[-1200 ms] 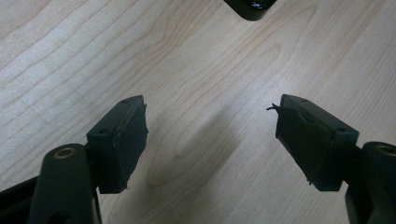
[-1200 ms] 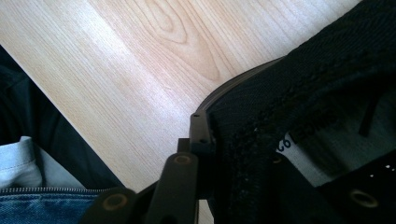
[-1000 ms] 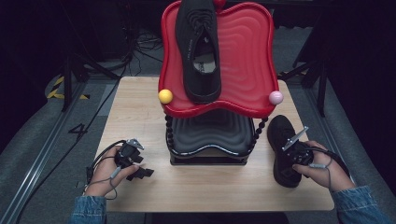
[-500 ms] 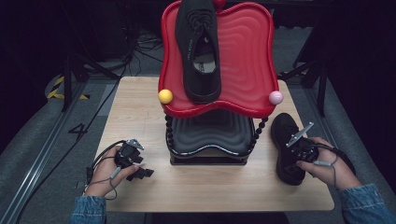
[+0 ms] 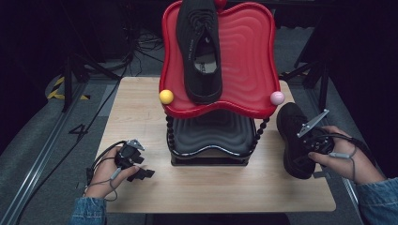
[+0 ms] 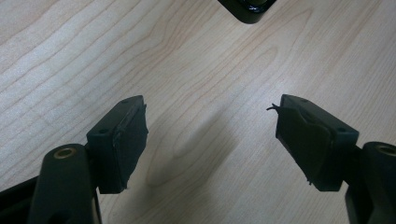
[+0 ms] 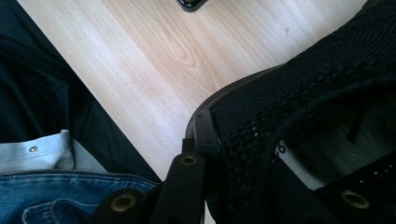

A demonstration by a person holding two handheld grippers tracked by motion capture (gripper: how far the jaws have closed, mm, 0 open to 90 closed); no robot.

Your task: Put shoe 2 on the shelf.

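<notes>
Black knit shoe (image 7: 299, 116) clamped by right tool (image 5: 307, 140), wooden table (image 5: 141, 108).

Light falls from above on the pale wooden surface (image 5: 141, 117), leaving the surrounding room dark. Soft shadows sit beneath the left claw (image 6: 210, 135). The near black claw arms are blurred.
</notes>
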